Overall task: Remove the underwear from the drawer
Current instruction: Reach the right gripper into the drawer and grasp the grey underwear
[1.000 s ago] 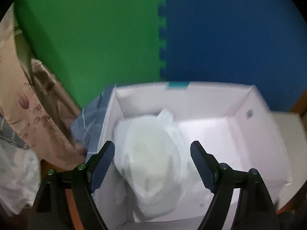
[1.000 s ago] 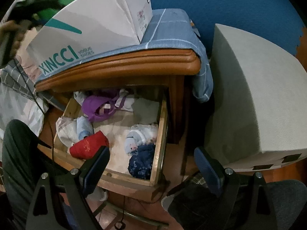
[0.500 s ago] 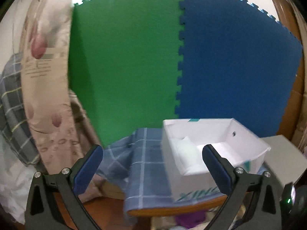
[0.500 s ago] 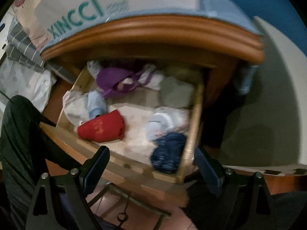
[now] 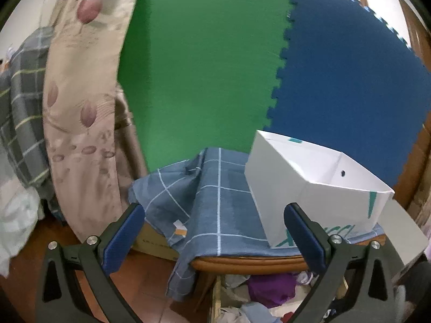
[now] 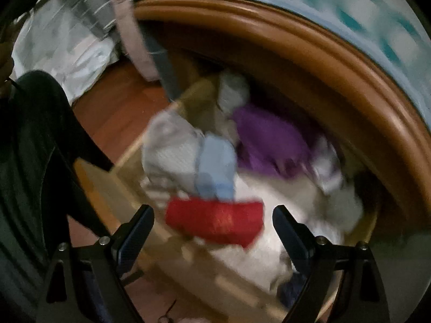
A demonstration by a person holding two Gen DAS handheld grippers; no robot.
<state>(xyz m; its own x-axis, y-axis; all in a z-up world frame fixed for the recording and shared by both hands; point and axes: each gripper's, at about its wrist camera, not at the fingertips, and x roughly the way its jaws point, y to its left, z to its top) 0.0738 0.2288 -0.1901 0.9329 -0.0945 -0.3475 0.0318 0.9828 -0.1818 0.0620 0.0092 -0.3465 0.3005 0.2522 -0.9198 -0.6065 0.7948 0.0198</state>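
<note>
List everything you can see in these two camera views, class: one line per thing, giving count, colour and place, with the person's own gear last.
foam mats: two, green and blue, upright behind the cabinet
white box: one, open, on the checked cloth
checked cloth: one, blue, draped over the cabinet top
curtain: one, beige floral, left
drawer: one, wooden, pulled open
red garment: one, drawer front
purple garment: one, drawer back
light blue garment: one, drawer left
left gripper: open, empty
right gripper: open, above the drawer
</note>
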